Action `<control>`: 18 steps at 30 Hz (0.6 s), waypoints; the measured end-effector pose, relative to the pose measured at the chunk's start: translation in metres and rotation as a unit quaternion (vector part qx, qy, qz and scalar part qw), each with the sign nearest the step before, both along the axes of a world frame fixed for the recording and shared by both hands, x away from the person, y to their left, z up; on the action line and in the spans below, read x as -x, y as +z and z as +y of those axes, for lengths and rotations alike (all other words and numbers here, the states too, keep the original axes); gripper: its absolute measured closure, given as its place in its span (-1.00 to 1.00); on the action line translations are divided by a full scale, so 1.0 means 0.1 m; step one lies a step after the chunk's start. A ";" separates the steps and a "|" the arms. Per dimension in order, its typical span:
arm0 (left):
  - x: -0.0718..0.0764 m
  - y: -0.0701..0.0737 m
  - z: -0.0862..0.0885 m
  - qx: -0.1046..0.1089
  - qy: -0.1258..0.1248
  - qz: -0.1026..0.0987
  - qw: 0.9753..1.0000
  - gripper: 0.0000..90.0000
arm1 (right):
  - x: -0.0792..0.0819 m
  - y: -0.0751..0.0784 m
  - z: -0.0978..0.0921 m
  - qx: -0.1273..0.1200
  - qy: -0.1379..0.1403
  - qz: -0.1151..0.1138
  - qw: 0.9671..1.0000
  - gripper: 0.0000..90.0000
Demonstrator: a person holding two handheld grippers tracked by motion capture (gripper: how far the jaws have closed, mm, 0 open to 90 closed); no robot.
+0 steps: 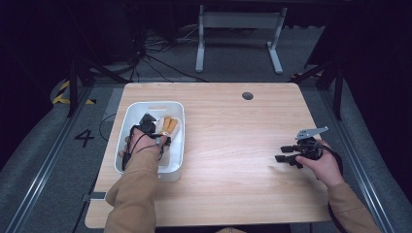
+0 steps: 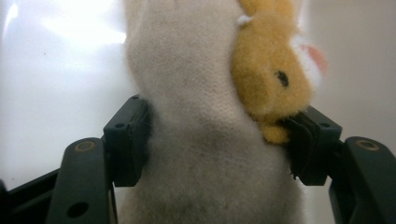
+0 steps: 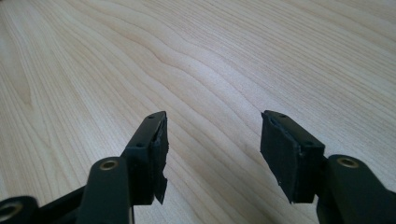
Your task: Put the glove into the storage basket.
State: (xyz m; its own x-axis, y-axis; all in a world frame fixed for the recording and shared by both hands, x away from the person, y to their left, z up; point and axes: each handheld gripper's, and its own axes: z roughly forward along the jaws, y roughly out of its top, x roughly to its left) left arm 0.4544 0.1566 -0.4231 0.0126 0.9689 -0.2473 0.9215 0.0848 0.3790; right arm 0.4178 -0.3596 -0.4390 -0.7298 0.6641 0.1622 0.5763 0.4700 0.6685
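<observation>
Cream plush toy point(image 2: 205, 140) sits pinched between my left gripper point(image 2: 217, 140) jaws inside the white bin point(image 1: 176, 160), likely for lifting out; my right gripper point(image 3: 212, 154) waits wide open, empty, over the wooden table point(image 3: 233, 56).

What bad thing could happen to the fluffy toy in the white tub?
The left claw pinches the plush toy only by its soft cream cloth, so it might slip out when lifted. Its orange part sits against one pad and could get squashed. The white tub looks light and might tip or slide if the toy snags. The right claw is open, too far to help.
</observation>
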 end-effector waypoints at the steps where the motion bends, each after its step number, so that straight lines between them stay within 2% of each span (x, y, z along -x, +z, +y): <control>1: 0.00 0.02 0.00 -0.002 -0.002 -0.006 1.000 -0.30 | 0.00 0.00 0.00 0.000 0.000 0.000 1.000 -0.05; 5: 0.02 0.08 0.00 -0.018 -0.010 -0.015 1.000 -0.35 | 0.00 -0.01 0.00 0.000 -0.001 0.001 1.000 -0.06; 9: 0.02 0.05 -0.01 -0.025 -0.020 -0.004 0.999 -0.39 | 0.00 0.00 0.00 0.000 0.000 0.000 1.000 -0.06; 13: 0.02 0.05 -0.02 -0.034 -0.029 -0.015 0.999 -0.39 | 0.00 0.00 0.00 0.000 0.000 0.000 1.000 -0.07; 18: 0.06 0.11 0.01 -0.042 -0.029 -0.025 0.998 -0.43 | 0.00 -0.01 -0.01 -0.001 -0.001 0.001 1.000 -0.07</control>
